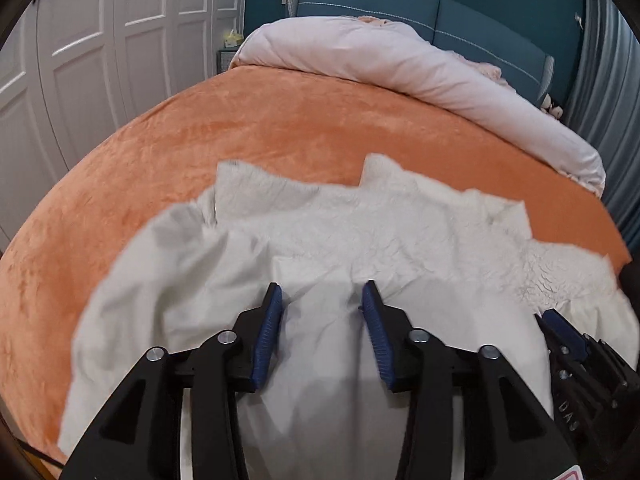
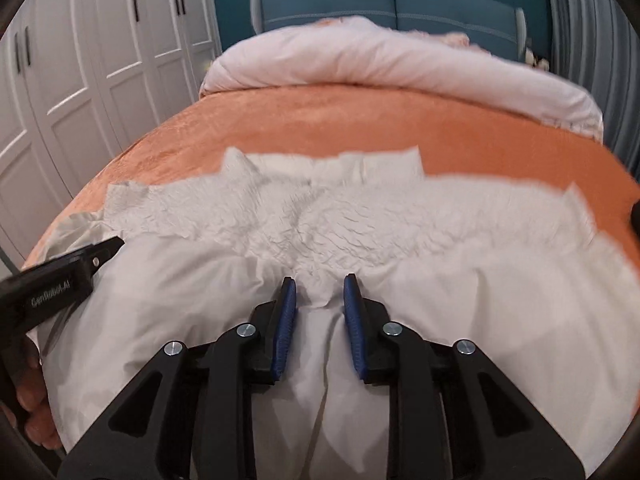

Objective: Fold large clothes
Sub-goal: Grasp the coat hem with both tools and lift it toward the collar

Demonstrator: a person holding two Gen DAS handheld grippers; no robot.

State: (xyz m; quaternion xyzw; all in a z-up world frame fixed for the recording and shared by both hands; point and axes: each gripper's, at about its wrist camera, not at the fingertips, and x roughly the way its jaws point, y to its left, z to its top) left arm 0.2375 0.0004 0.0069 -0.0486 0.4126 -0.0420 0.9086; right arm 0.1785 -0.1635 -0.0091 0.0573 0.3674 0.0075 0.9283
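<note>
Your left hand-held gripper (image 1: pixel 322 294) has its blue pads spread apart over the white garment (image 1: pixel 304 232), gripping nothing, while your right hand-held gripper (image 2: pixel 319 290) stands with a narrower gap, a raised fold of the same cloth between the pads without being clearly pinched. The garment lies rumpled across the near part of the bed's orange blanket (image 1: pixel 248 128), smooth cloth toward you and crinkled cloth farther off. Beyond it a pale pink duvet (image 1: pixel 360 52) is bunched against the blue headboard (image 1: pixel 400 4), with white wardrobe doors (image 1: pixel 100 40) at the left.
</note>
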